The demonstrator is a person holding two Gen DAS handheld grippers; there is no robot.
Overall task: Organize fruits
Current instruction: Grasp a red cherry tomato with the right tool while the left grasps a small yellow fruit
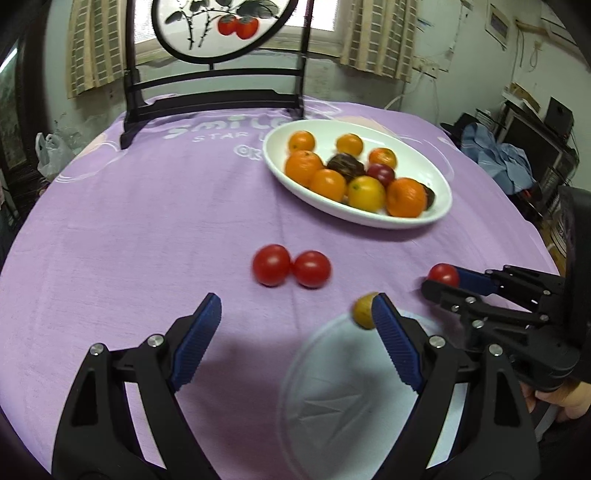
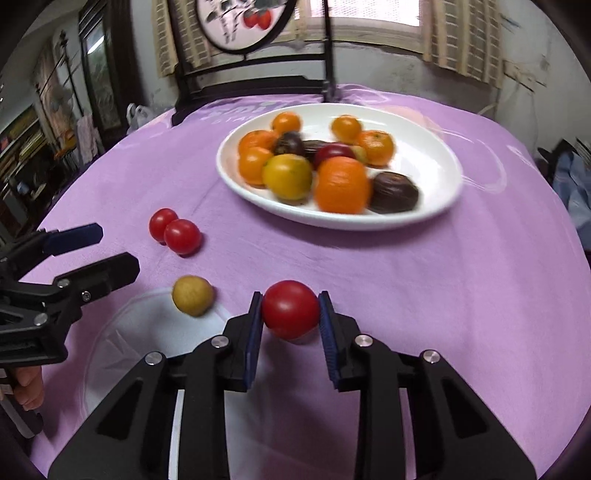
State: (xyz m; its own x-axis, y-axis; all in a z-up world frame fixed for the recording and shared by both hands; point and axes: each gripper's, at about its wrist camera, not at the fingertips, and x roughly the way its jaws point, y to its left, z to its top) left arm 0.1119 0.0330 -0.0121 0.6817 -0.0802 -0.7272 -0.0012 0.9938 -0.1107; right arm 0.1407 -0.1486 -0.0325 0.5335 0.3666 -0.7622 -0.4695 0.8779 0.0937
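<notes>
I am holding a two-finger gripper in each hand over a round table covered with a purple cloth (image 1: 147,206). My right gripper (image 2: 290,314) is clenched on a red cherry tomato (image 2: 290,309): its blue pads press the tomato from both sides. The tomato sits just past the far edge of a clear plastic plate (image 2: 122,354) that lies on the cloth nearest me.

My left gripper (image 1: 295,314) is spread wide with nothing between its jaws; it hangs over the cloth and the near plate. A small yellow-brown round fruit (image 2: 192,295) rests at the far rim of the clear plate, partly hidden behind my left gripper's right finger in the left wrist view.

Two more red cherry tomatoes (image 1: 290,266) lie touching each other on the bare cloth, a little beyond the open left gripper.

Farther back, toward the right, stands a white oval dish (image 1: 436,218). It holds several oranges (image 1: 406,197), a yellower citrus, a dark red fruit and some wrinkled dark brown fruits (image 2: 394,192), all piled close together.

Behind the table stands a dark wooden frame with a round painted panel (image 1: 221,26) showing red fruit. Curtained windows are on the wall behind.
</notes>
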